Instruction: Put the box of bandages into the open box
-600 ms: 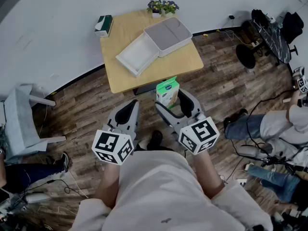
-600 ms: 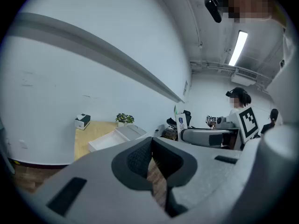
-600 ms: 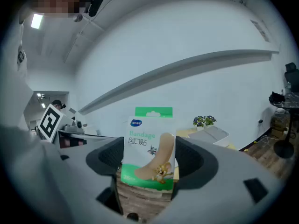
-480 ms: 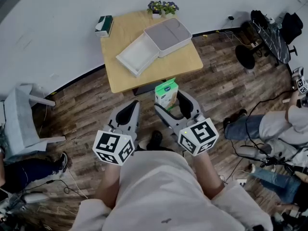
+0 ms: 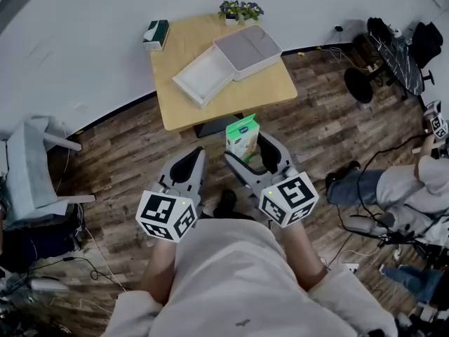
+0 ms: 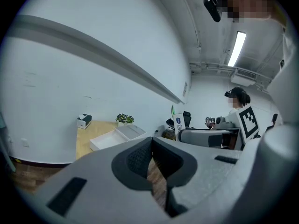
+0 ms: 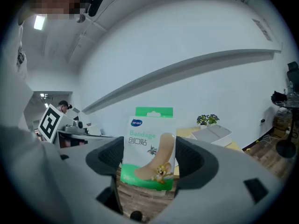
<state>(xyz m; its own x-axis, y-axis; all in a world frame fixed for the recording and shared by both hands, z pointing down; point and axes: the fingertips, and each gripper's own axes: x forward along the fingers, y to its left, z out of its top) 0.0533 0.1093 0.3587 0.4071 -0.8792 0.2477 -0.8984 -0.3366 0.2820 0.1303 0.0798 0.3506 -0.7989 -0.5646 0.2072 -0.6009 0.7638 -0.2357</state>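
A green and white box of bandages [image 5: 243, 136] stands upright between the pads of my right gripper [image 5: 251, 144], which is shut on its sides above the wooden floor. The right gripper view shows the bandage box [image 7: 148, 150] filling the gap between both pads. My left gripper [image 5: 191, 154] hovers beside it at the left, jaws closed together with nothing in them; its tips [image 6: 150, 148] meet. Ahead, the open white box [image 5: 203, 77] lies on the yellow table [image 5: 224, 100], its grey lid [image 5: 247, 50] next to it.
A tissue box [image 5: 156, 34] and a small potted plant [image 5: 238, 9] sit at the table's far edge by the white wall. A grey chair [image 5: 31, 170] stands at the left. A seated person [image 5: 407, 188] and cables are at the right.
The bandage box stays gripped in the right gripper, barely shifted. The table sits slightly further right in the head view. A person's leg at the lower left has gone from view.
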